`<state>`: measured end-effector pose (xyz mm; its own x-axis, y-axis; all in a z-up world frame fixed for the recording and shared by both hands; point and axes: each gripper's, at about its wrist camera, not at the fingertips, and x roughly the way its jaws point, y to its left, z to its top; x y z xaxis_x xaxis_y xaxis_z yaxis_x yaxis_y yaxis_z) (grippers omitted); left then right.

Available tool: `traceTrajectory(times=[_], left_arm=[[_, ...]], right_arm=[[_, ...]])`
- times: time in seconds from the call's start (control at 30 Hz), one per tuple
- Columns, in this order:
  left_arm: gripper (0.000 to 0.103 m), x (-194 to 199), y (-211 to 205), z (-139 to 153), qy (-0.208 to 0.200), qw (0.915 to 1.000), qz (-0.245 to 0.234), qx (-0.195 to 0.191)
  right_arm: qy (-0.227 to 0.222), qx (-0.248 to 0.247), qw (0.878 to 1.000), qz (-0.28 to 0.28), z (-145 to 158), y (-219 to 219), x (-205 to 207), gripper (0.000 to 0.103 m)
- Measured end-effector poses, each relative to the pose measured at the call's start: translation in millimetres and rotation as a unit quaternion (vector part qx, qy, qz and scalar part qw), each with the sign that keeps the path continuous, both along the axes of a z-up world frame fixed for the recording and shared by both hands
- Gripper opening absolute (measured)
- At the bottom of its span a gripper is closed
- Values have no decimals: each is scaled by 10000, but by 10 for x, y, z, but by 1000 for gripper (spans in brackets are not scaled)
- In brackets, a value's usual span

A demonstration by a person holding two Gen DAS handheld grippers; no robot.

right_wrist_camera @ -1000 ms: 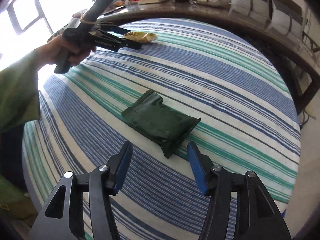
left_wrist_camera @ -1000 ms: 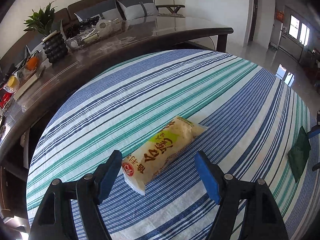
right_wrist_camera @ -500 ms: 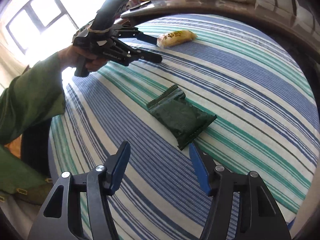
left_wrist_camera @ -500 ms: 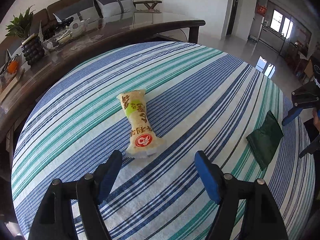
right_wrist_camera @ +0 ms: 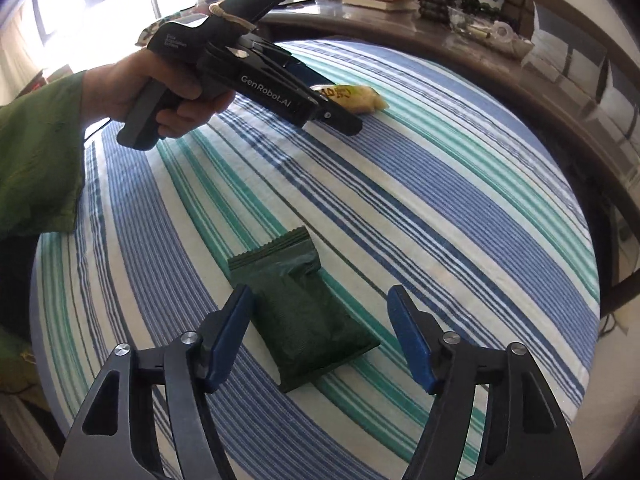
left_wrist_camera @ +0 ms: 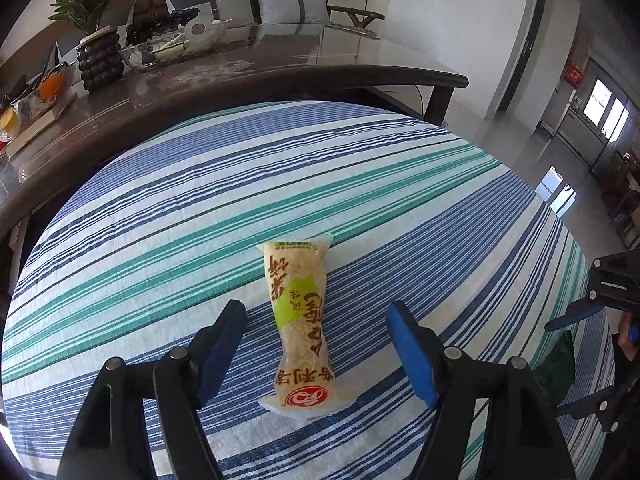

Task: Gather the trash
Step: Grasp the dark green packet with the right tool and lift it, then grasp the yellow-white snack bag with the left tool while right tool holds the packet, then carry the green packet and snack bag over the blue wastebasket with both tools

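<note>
A yellow snack wrapper [left_wrist_camera: 301,320] with red lettering lies on the striped tablecloth [left_wrist_camera: 160,216], lengthwise between the open blue pads of my left gripper [left_wrist_camera: 316,344]. It also shows in the right wrist view [right_wrist_camera: 352,98], partly behind the left gripper. A dark green wrapper [right_wrist_camera: 304,312] lies flat between the open pads of my right gripper [right_wrist_camera: 320,332]; its edge shows in the left wrist view [left_wrist_camera: 558,364]. Neither gripper touches its wrapper.
A dark wooden table [left_wrist_camera: 240,76] stands behind the round table, with a potted plant [left_wrist_camera: 96,48], a glass tray [left_wrist_camera: 176,46] and fruit on it. A sofa with cushions [left_wrist_camera: 248,0] is at the wall. The person's green sleeve [right_wrist_camera: 36,160] is at the left.
Both grippers moved forward, so each wrapper now lies between its open pads. The left gripper also swung round, bringing the yellow wrapper in line with its fingers.
</note>
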<state>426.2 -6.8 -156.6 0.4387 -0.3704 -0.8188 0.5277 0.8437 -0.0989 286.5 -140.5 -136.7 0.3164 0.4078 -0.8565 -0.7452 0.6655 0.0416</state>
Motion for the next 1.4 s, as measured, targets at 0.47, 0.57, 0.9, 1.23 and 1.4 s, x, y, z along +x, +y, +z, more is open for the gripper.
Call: traceTrajectory(times=[0.47, 0.57, 0.9, 1.23, 1.4], left_arm=[[18, -594, -144, 47, 70, 9997, 235, -37], [18, -755, -136, 60, 129, 9989, 425, -152], [18, -1408, -719, 379, -12, 9978, 422, -505], [18, -1916, -1629, 519, -309, 9983, 40, -496], [18, -2042, -1933, 588, -450, 9978, 74, -473]], right_arm=[[219, -312, 9993, -66, -10, -28, -329, 47], [213, -441, 9988, -41, 1, 14, -385, 39], [466, 488, 9844, -1625, 136, -704, -550, 37], [406, 1531, 9410, -2991, 372, -1743, -935, 37], [494, 2028, 9188, -3351, 401, -2086, -1014, 37]])
